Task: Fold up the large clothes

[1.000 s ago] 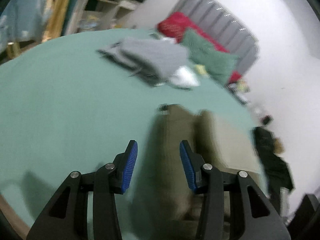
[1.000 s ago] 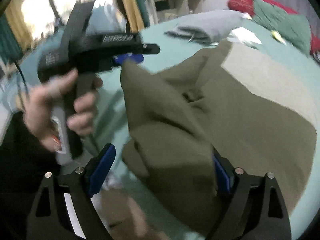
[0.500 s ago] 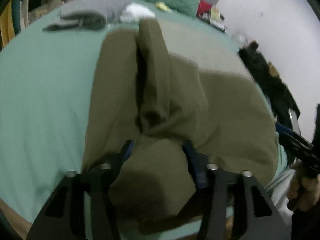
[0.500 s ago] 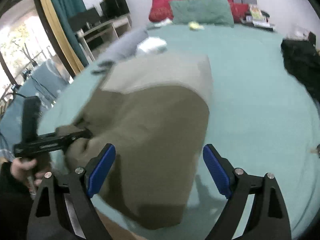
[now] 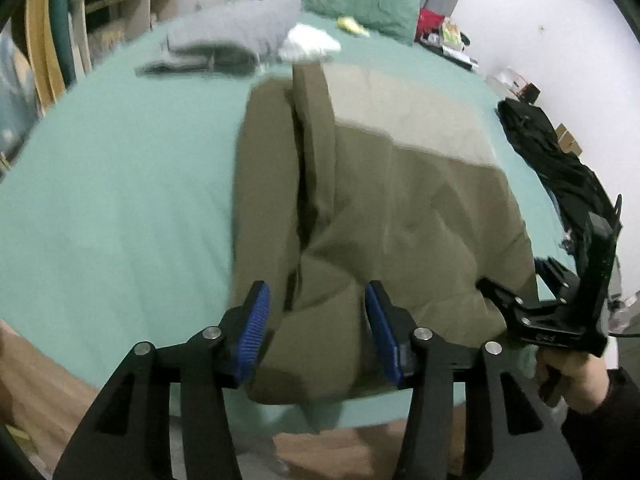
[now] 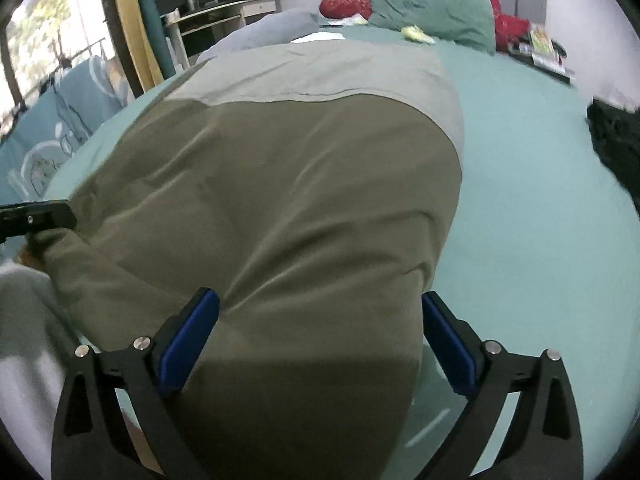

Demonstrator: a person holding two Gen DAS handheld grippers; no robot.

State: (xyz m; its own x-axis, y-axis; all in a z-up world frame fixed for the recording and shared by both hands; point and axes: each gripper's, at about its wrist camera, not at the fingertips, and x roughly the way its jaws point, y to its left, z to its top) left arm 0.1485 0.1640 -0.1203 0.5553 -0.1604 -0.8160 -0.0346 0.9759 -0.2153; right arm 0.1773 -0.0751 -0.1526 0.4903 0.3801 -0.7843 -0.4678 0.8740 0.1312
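A large olive-green garment with a lighter grey-beige band (image 5: 400, 208) (image 6: 288, 184) lies on the teal bed, its near hem at the bed's front edge. One sleeve is folded lengthwise over the left part in the left wrist view. My left gripper (image 5: 318, 330) is open, its blue pads on either side of the bunched near-left corner. My right gripper (image 6: 320, 344) is open wide, with the near-right hem lying between the pads; it also shows at the right of the left wrist view (image 5: 560, 312). The left gripper's tip (image 6: 36, 218) shows at the garment's left edge.
A folded grey garment (image 5: 236, 36) and a white item (image 5: 308, 42) lie at the far side of the bed (image 5: 112, 200). Green and red pillows (image 6: 432, 8) sit at the headboard. Black clothing (image 5: 560, 160) lies at the bed's right edge. Shelves stand left.
The garment has settled flat on the bed. My left gripper has let go of the near corner and stands open. My right gripper has come down low over the near hem.
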